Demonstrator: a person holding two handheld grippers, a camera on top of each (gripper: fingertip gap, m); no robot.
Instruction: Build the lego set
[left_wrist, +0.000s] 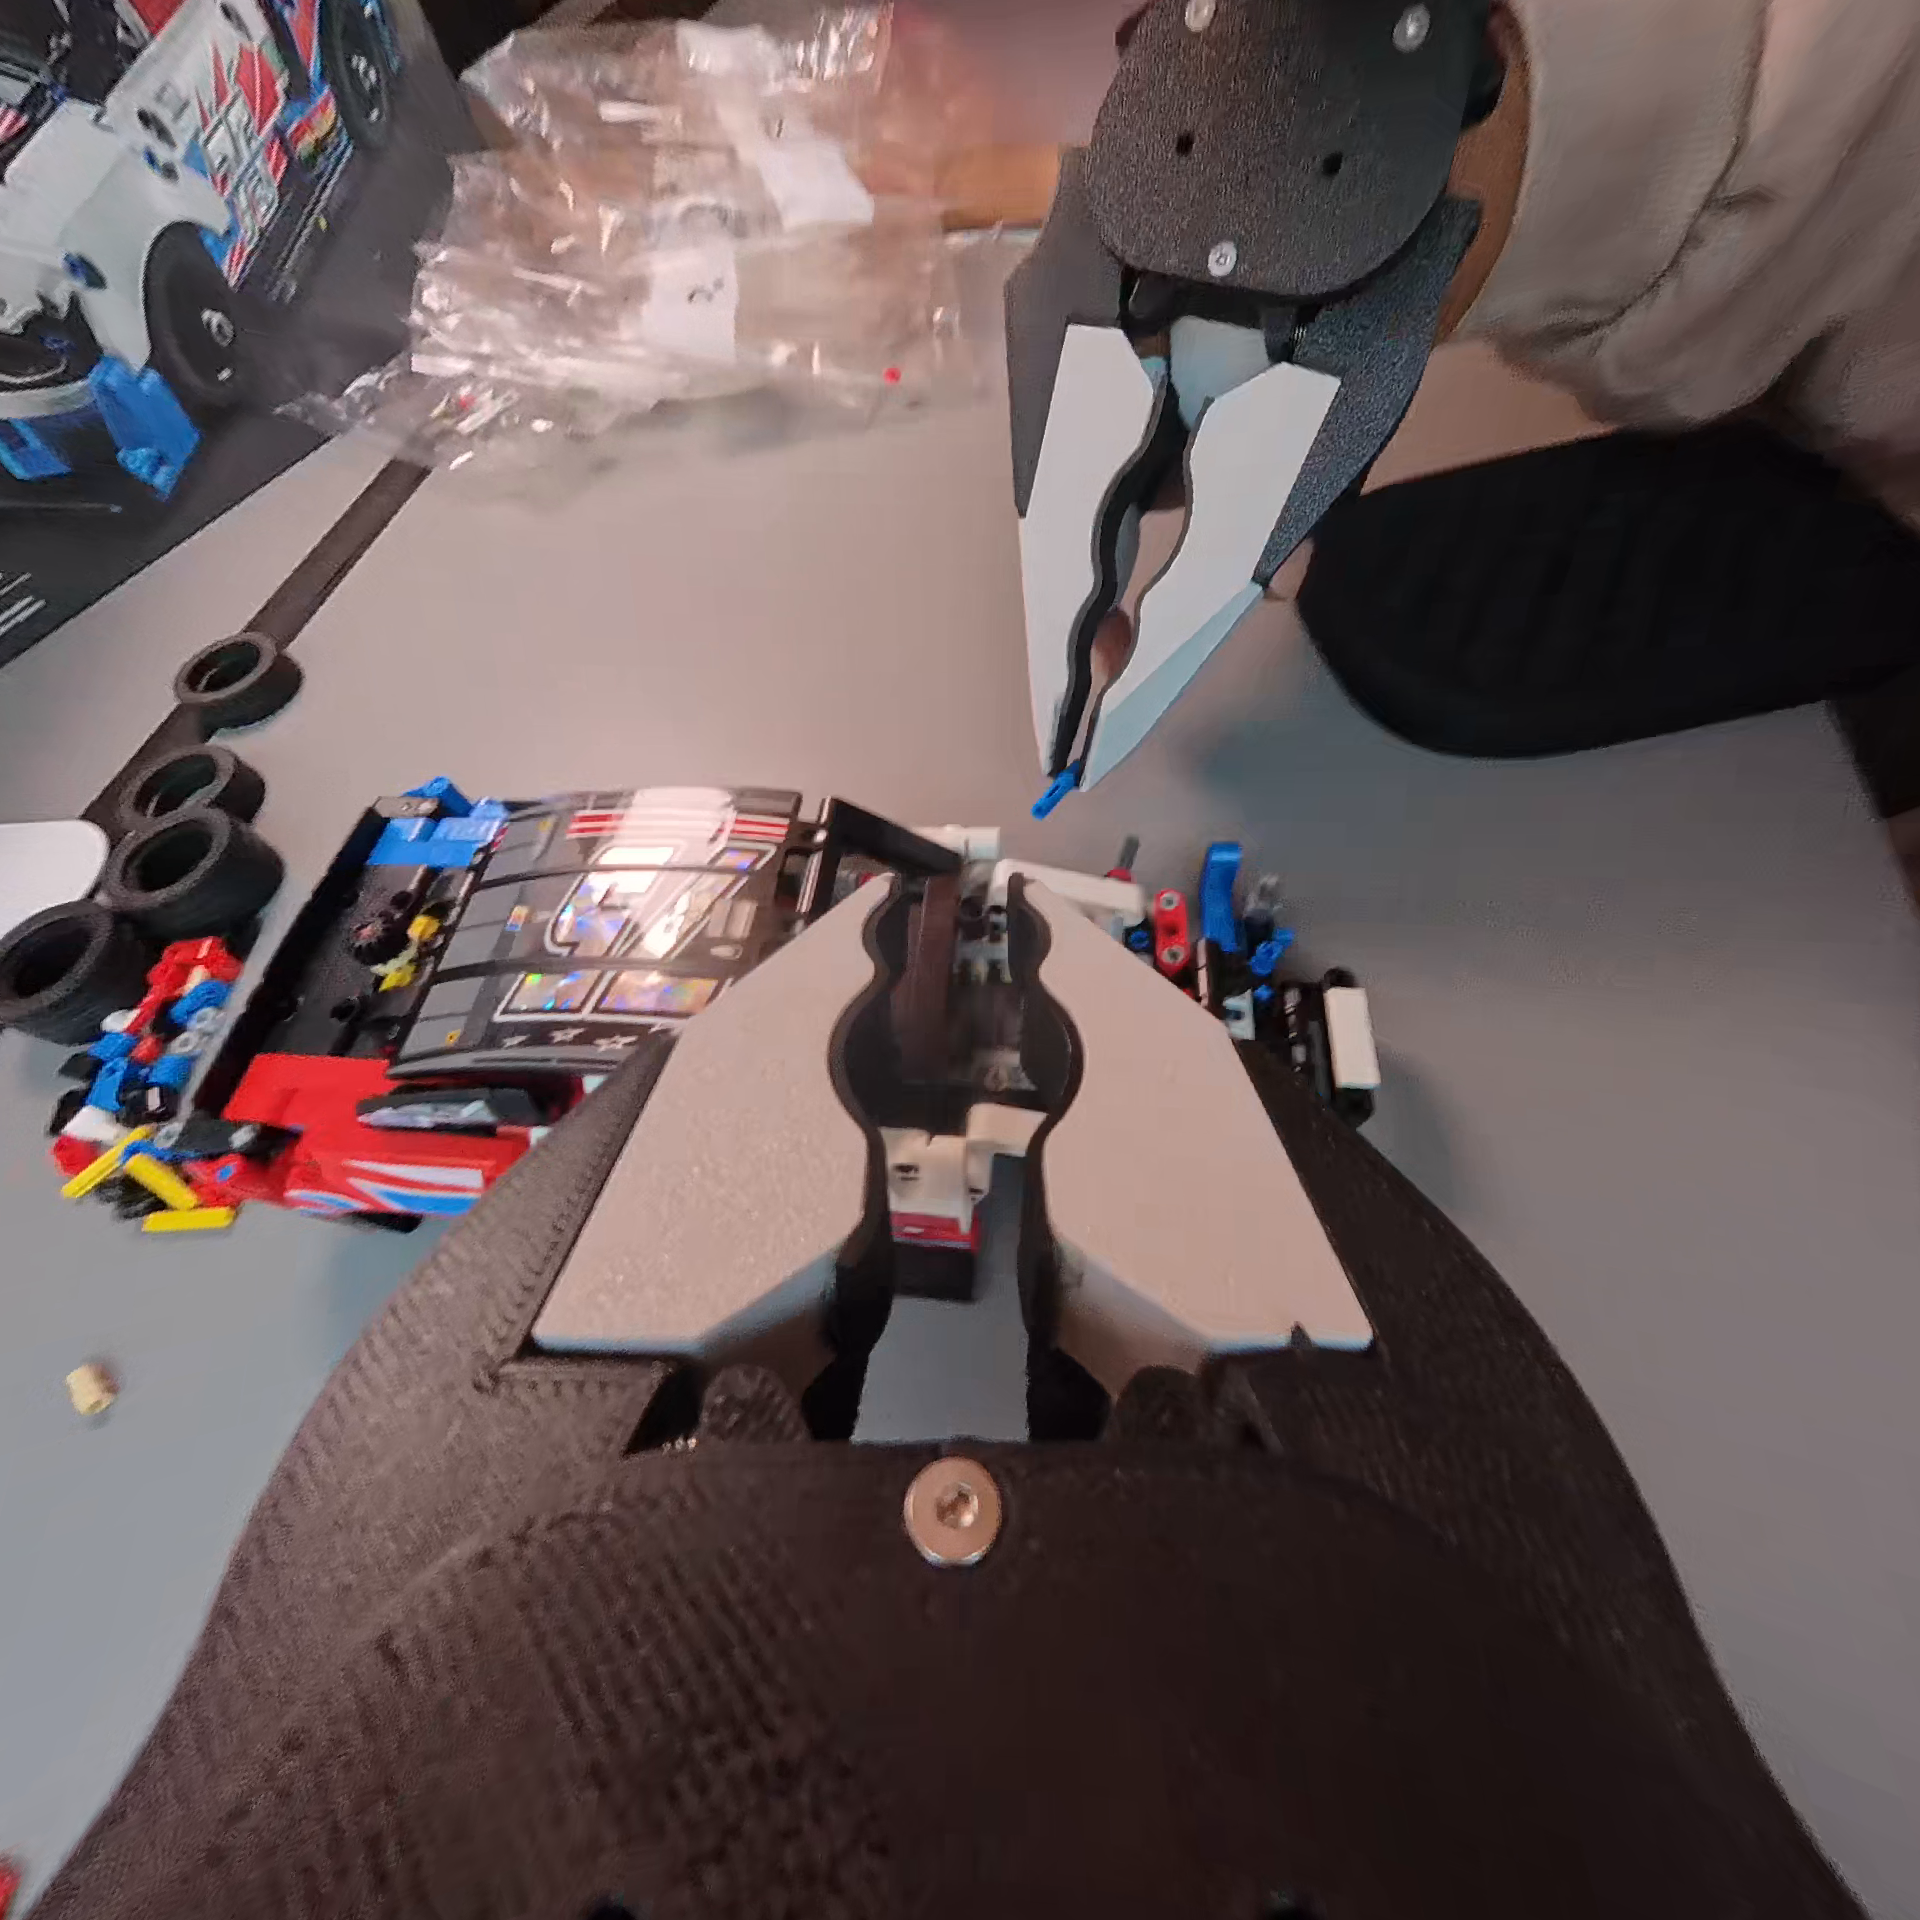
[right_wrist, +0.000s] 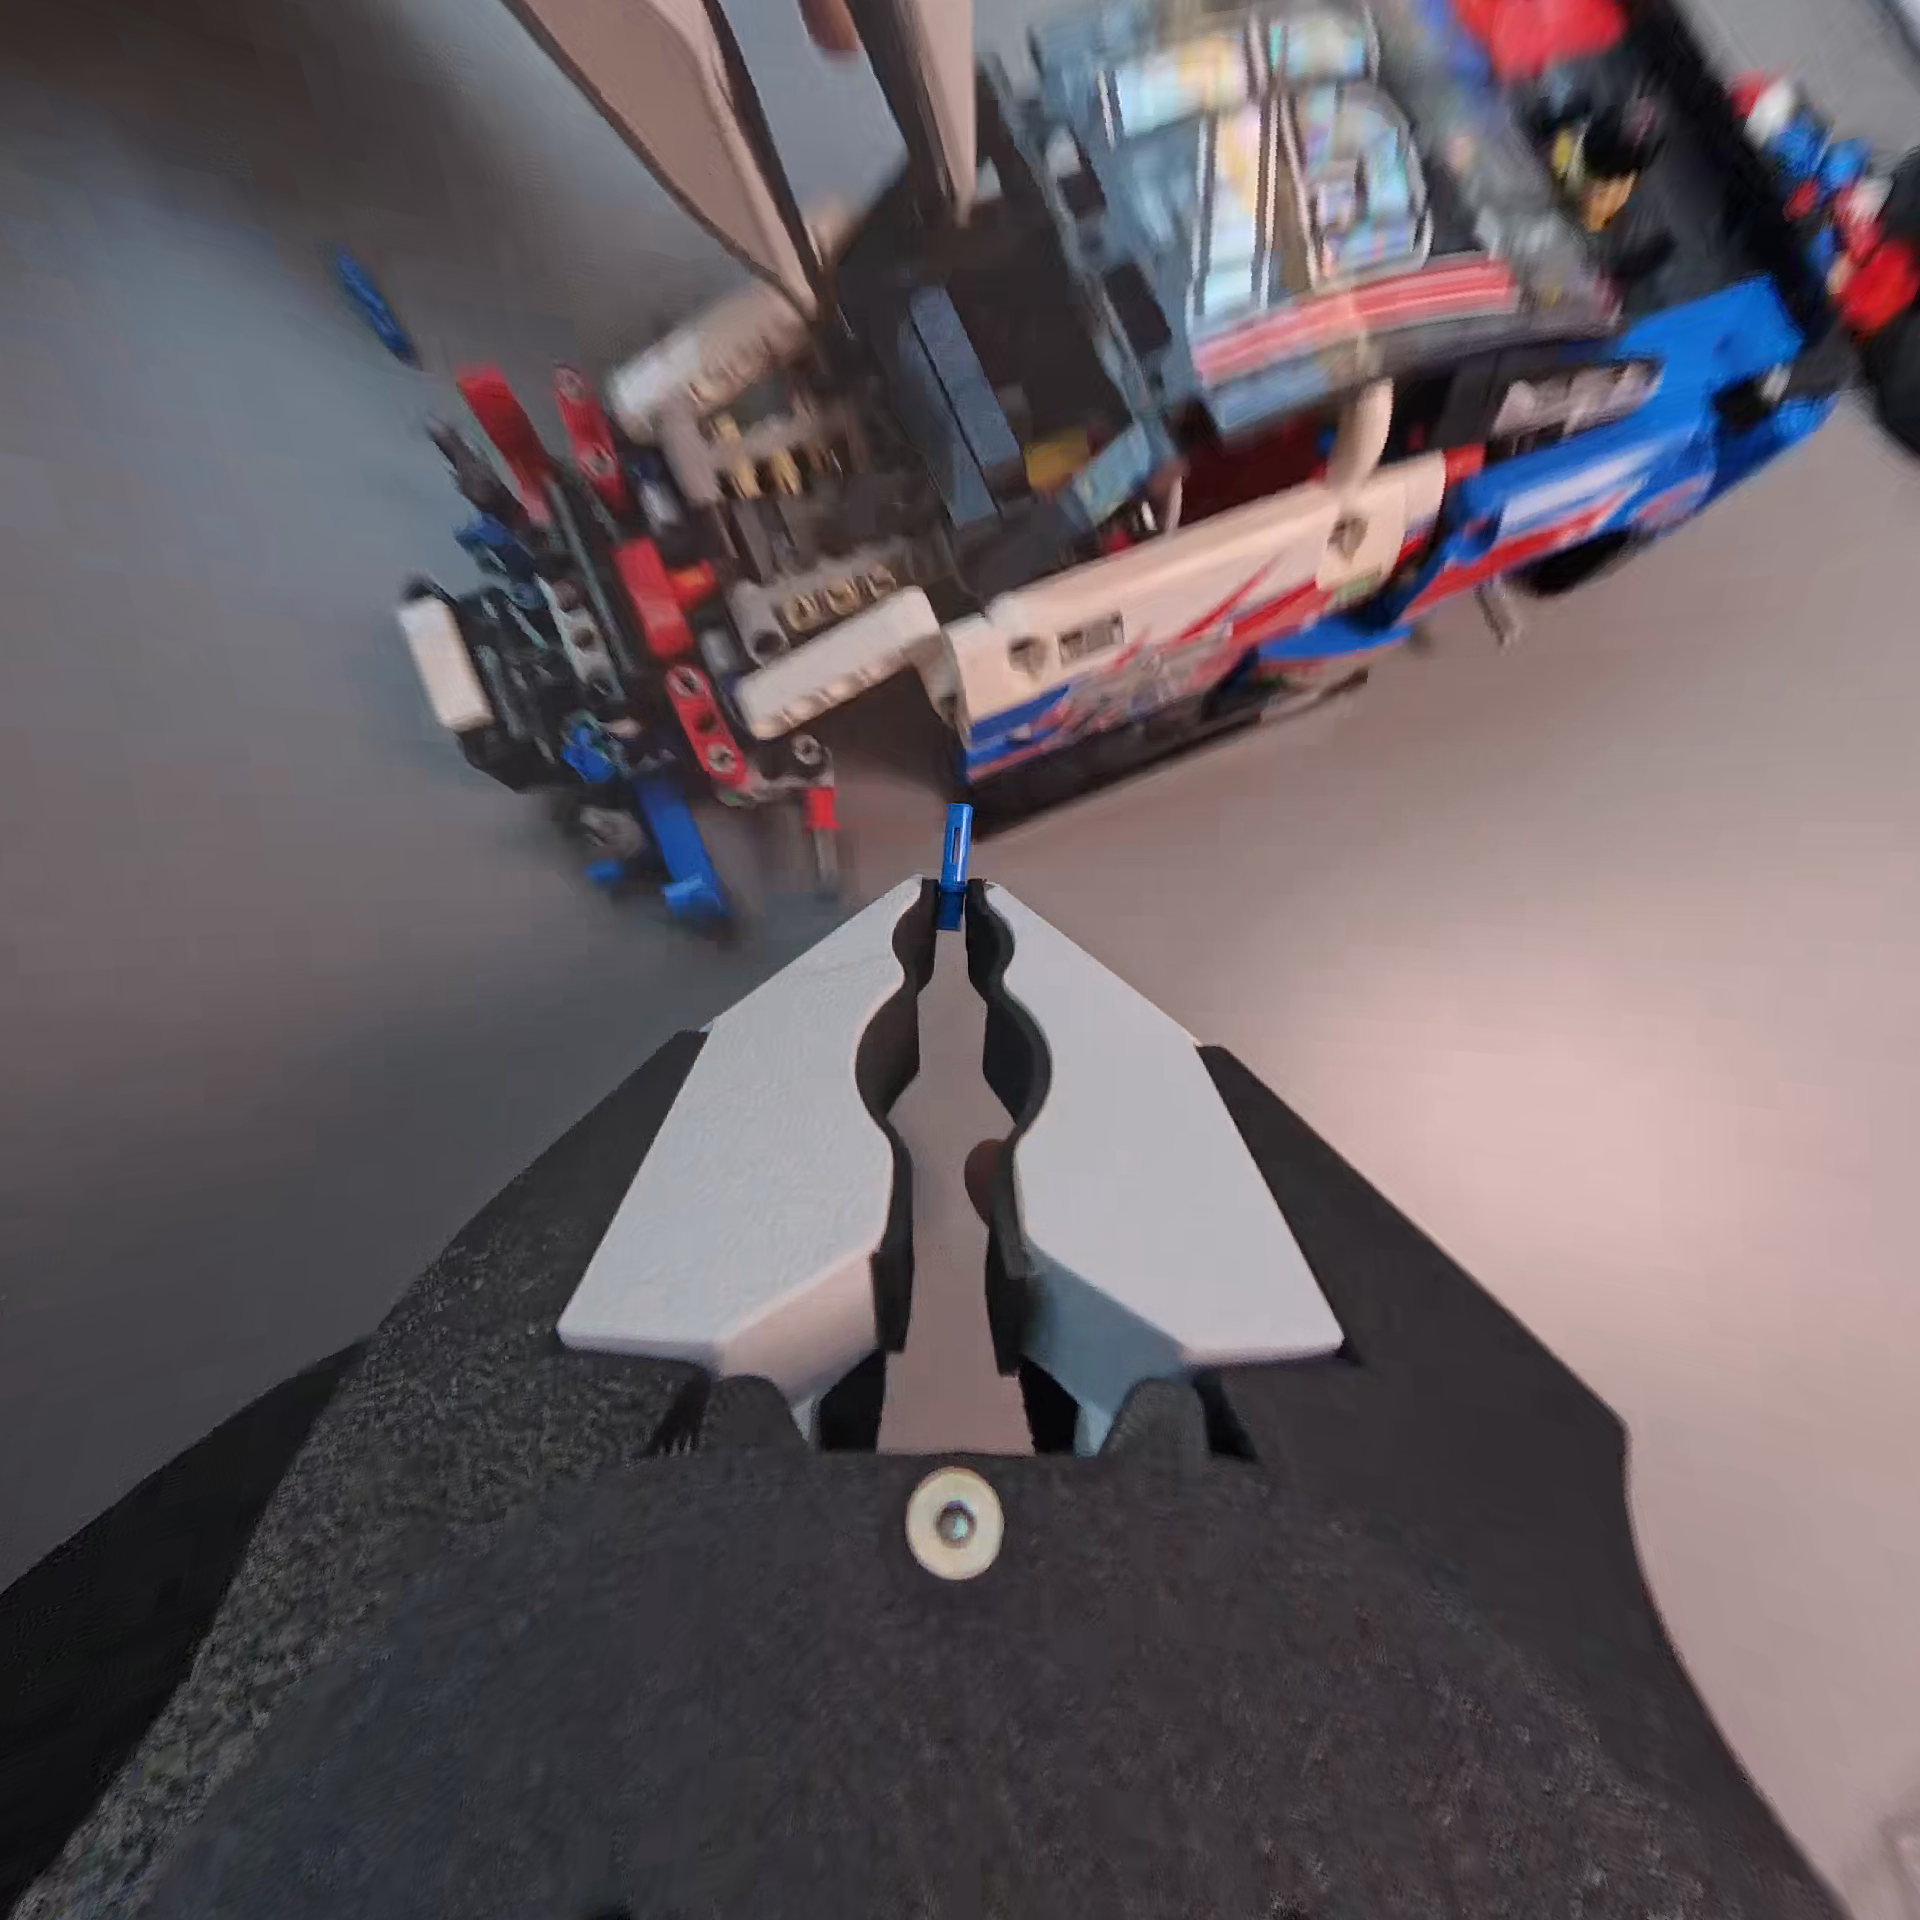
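The right gripper (right_wrist: 951, 883) comes in with a small blue pin (right_wrist: 954, 860) pinched at the very tips, its fingers (right_wrist: 790, 1122) drawn narrow around it so that most of the pin sticks out ahead. In the left wrist view the pin hangs just above the grey tabletop (left_wrist: 1558, 1143), near the open front of the half-built car (left_wrist: 582, 935), at about one o'clock from the left gripper (left_wrist: 951, 894).

To seat it well, I'd say the pin wants lining up square with its hole before any push, since a grip that shallow could let it pivot or pop free. Which hole it is meant for I cannot tell; the right wrist view is blurred.

The left gripper's fingers (left_wrist: 727, 1122) stand partly open around the car's cabin frame, apparently steadying it, though whether they truly press it is hard to see. Holding the car firm matters, as it sits loose on the tabletop. Spare tyres (left_wrist: 197, 873) and loose pieces (left_wrist: 145, 1060) lie at nine o'clock.
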